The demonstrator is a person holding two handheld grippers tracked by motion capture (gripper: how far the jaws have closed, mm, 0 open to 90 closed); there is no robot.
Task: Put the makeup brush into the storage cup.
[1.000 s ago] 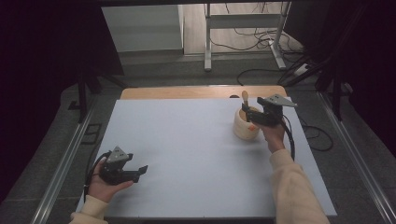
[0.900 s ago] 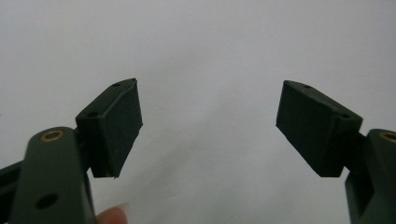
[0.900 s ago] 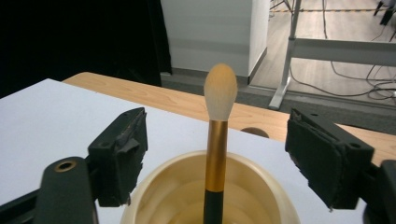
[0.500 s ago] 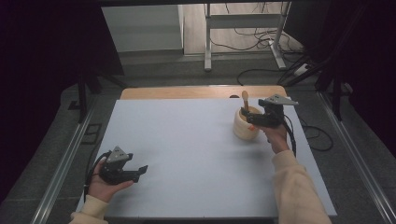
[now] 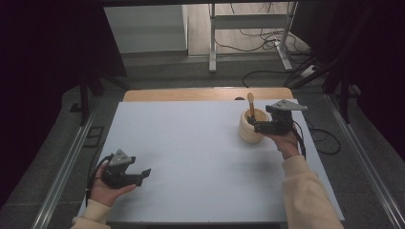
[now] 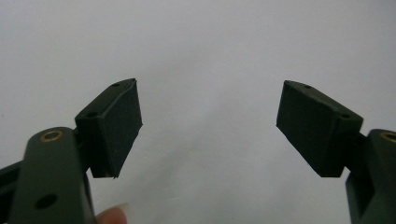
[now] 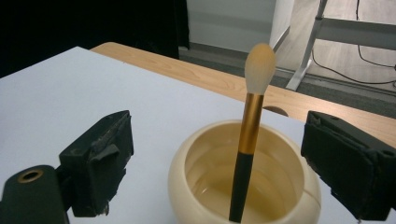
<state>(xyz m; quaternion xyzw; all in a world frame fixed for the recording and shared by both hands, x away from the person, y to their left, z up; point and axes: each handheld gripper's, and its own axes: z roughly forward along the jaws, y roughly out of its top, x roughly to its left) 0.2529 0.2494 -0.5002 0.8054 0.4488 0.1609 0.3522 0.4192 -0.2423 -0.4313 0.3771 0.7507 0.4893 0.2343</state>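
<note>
A cream round cup (image 5: 246, 133) stands at the right of the white table top (image 5: 191, 143). A makeup brush (image 5: 250, 102) with black handle, gold ferrule and pale bristles leans upright inside it. My right gripper (image 5: 252, 123) hovers at the cup's right side. In the right gripper view the cup (image 7: 187, 186) and the brush (image 7: 250, 126) lie between the jaws of the right gripper (image 7: 224, 158). These jaws have just been opening and touch neither. My left gripper (image 5: 143, 174) rests open at the front left, and nothing lies between the pads of the left gripper (image 6: 208, 126).
A strip of bare wood (image 5: 191, 94) runs along the table's far edge. Metal rails (image 5: 67, 162) flank both sides. Beyond the table stand a metal frame's legs (image 5: 212, 47), with cables (image 5: 267, 76) on the floor.
The right gripper's jaws stand a little wider and the hand has eased slightly back from the cup. The brush stays upright in the cup. The left hand has not moved.
</note>
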